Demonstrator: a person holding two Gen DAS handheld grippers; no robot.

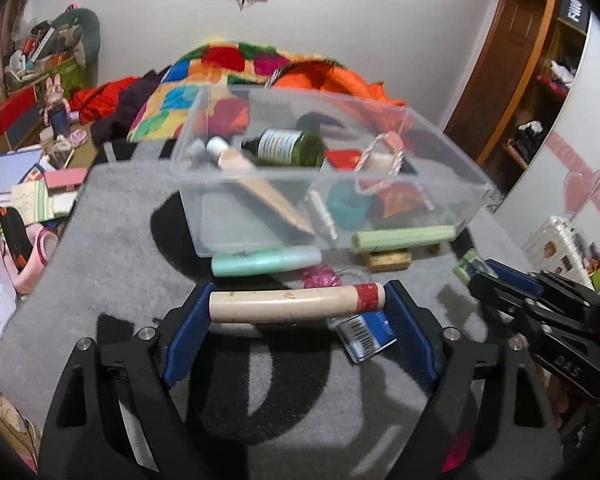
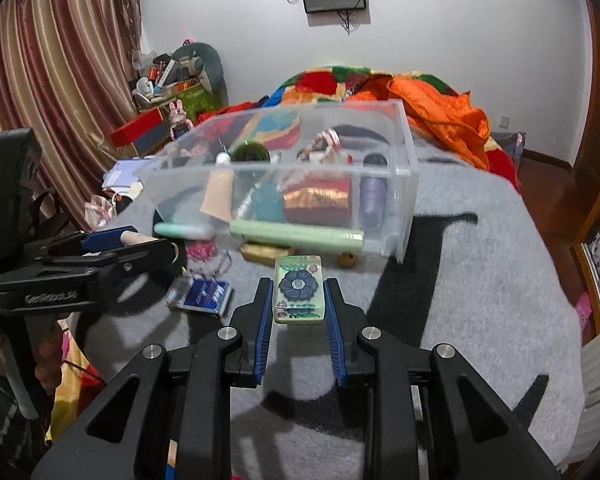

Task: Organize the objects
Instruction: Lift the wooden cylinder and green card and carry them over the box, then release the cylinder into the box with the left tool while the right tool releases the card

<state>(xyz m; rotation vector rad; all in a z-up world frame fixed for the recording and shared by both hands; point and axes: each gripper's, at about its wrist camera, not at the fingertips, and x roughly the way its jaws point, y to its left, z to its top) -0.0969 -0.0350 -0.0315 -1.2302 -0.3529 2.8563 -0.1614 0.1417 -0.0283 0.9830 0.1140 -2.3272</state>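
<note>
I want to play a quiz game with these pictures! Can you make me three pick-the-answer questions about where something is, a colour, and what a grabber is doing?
1. Where does the dark green bottle lie?
A. inside the clear box
B. on the grey blanket
C. on the shelf

2. What colour band is at one end of the beige tube?
A. blue
B. red
C. yellow

3. What is the right gripper doing?
A. hanging open and empty
B. pinching a flower-patterned tile
C. holding the box

Answers: 1 A, the bottle shows through the box's clear wall among other things. 2 B, a red band wraps the tube's right end. 3 B, both blue pads press the tile's sides.
</note>
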